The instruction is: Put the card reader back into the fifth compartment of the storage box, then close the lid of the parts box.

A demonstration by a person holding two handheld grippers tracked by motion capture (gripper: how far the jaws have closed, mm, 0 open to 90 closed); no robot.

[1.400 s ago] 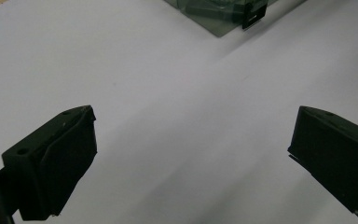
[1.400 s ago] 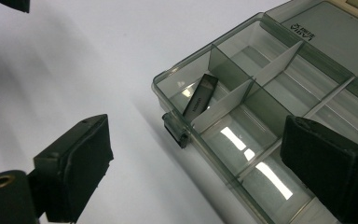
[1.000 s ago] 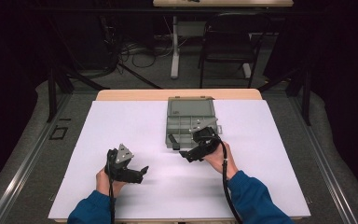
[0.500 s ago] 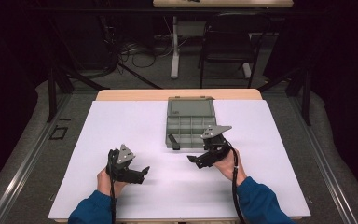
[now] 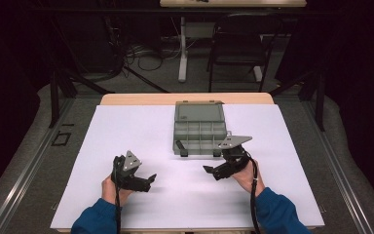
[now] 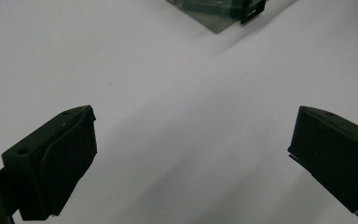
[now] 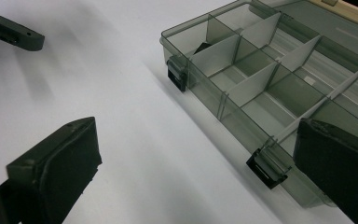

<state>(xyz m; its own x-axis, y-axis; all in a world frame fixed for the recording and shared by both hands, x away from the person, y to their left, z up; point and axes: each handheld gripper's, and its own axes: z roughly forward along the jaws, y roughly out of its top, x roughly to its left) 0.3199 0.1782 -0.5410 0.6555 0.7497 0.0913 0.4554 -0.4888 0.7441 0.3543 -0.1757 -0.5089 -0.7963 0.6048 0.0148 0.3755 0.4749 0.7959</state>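
On the near half of the white table (image 5: 141, 122), the right gripper (image 5: 213, 171) hangs just short of the front edge of the organizer box (image 5: 199, 127), its jaws spread wide with nothing between them; in the right gripper view the two black jaws frame bare table and the box's near wall. The left gripper (image 5: 148, 179) sits lower and to the left, well apart from the box, its jaws equally wide and empty, pointing roughly toward the box's corner, which shows at the top of the left gripper view. The box is a smoky translucent case lying in the middle of the table, lid (image 5: 198, 110) folded back flat away from the person, dividers splitting the tray into compartments. One small dark piece (image 7: 200, 48) lies in the front left compartment; I cannot tell what it is. Two black latches hang off the front wall, the left latch (image 7: 176, 74) and the right latch (image 7: 267, 167), the latter just beside the right jaw. Judging from this, the work concerns the box, perhaps closing it. To do that well, I'd bring the right gripper over the tray to the lid's far edge, lift it over gently, and use the left gripper to steady the front wall so the light case doesn't skate on the smooth surface.
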